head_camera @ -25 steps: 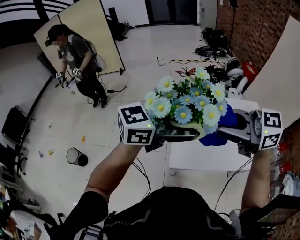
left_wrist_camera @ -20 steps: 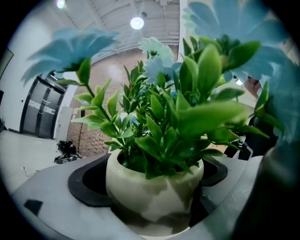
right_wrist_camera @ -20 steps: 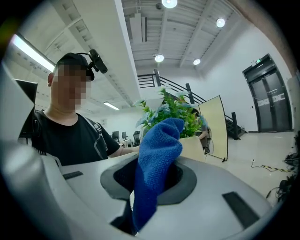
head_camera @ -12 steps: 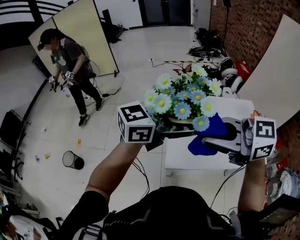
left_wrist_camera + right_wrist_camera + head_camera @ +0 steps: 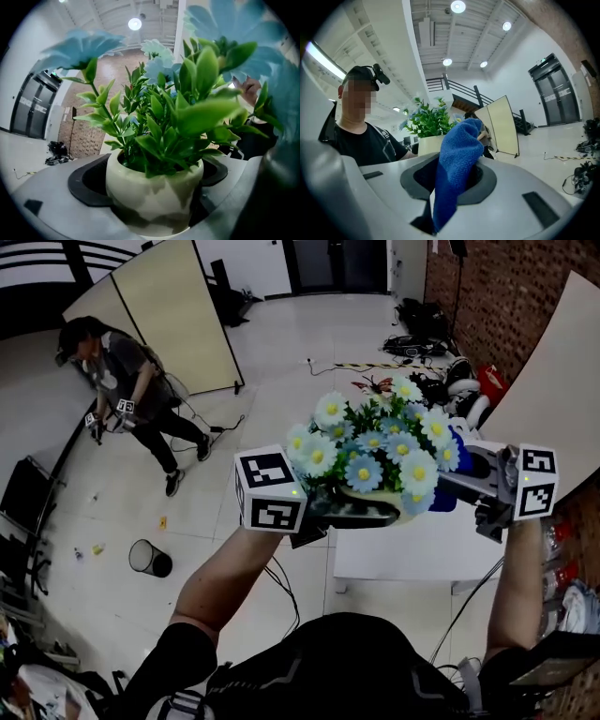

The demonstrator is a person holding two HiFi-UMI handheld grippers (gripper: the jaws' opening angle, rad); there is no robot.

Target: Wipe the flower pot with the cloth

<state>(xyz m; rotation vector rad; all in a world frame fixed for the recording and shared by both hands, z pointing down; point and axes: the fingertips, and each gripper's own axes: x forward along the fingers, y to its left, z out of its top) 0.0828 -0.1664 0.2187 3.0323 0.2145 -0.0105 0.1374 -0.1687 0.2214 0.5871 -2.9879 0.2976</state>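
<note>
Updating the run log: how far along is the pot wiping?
Done: flower pot lifted in the left tool, cloth gripped in the right tool. In hand: cloth held beside the pot, partly hidden by the flowers. Left: the wiping; wiped area cannot be judged.

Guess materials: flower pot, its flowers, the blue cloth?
The flower pot looks like glazed ceramic: cream, smooth, soft sheen. Its flowers seem artificial, fabric or plastic: very uniform petals. The cloth looks like blue microfibre: fuzzy nap.

Glossy glazed pot [image 5: 154, 192], fuzzy microfib. cloth [image 5: 457, 159]
</note>
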